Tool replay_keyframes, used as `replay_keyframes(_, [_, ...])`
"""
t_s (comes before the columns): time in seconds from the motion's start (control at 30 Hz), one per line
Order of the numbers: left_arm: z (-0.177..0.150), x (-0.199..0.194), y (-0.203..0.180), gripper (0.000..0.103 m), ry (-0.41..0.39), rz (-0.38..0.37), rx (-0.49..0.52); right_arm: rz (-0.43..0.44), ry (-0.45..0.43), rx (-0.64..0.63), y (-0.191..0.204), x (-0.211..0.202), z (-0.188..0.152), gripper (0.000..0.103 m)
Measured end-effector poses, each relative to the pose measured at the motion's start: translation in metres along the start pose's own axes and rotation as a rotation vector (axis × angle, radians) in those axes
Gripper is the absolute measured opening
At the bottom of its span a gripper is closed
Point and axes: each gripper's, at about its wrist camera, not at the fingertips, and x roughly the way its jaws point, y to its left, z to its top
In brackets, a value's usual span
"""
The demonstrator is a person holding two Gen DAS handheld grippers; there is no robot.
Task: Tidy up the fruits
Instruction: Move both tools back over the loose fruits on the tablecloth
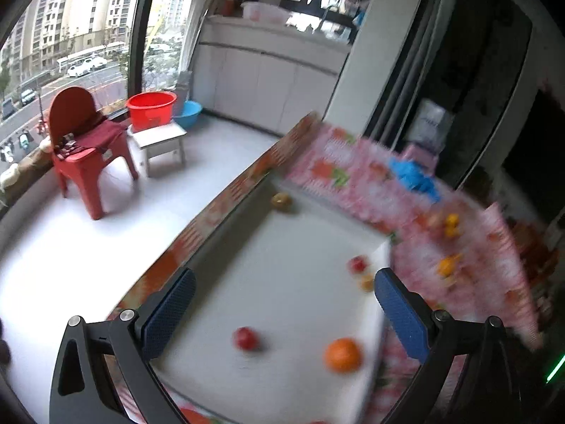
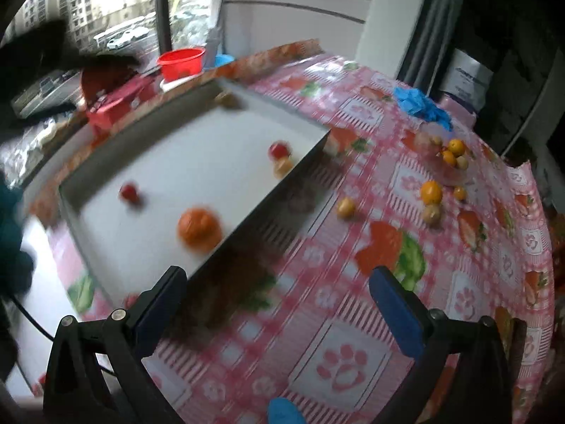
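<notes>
A: Starting at the fingers. The left gripper (image 1: 284,312) has its blue pads (image 1: 168,312) spread wide with nothing between them; it hangs over the white tray (image 1: 300,247). The right gripper (image 2: 277,309) is equally wide and empty, and looks down on the tray's near wall and the pink patterned tablecloth (image 2: 353,353).

B: Fruit locations?

A: In the tray, 5 pieces: a large orange (image 2: 199,228), a red fruit (image 2: 129,192) beside it but apart, a red and a yellowish piece touching at the right wall (image 2: 280,157), and 1 brownish piece in the far corner (image 2: 226,99). On the cloth, well to the right of the tray: a loose yellow fruit (image 2: 345,207), an orange one (image 2: 431,192) with a pale one just below it, and a cluster (image 2: 453,153) near what looks like a clear dish. Motion blur; exact count uncertain.

B: Step in hand?

A: Judged as between picks. Both grippers are empty, so the next fruit is not yet taken. Sorting is partly done, with several pieces outside the tray.

B: Next move calls for?

A: Probably the right gripper reaching to the nearest loose yellow fruit, straddling it with both pads, and closing gently; it is small, round and likely to roll. The blue gloves (image 2: 422,106) are clear of the path.
</notes>
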Motion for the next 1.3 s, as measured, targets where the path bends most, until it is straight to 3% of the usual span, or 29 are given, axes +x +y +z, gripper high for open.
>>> replay_keyframes(0.2, [0.000,-0.014,-0.057,0.102,0.014,-0.145,0.022,-0.003,0.011,-0.027,0.008,-0.007,-0.024,0.103])
replay_keyframes(0.4, [-0.009,-0.016,-0.091,0.101,0.057,-0.222,0.027,-0.020,-0.005,-0.026,-0.001,-0.018,-0.033,0.103])
replay_keyframes(1.3, [-0.025,-0.042,-0.168,0.101,0.017,-0.182,0.183,-0.028,-0.069,0.046,-0.043,-0.043,-0.054,0.103])
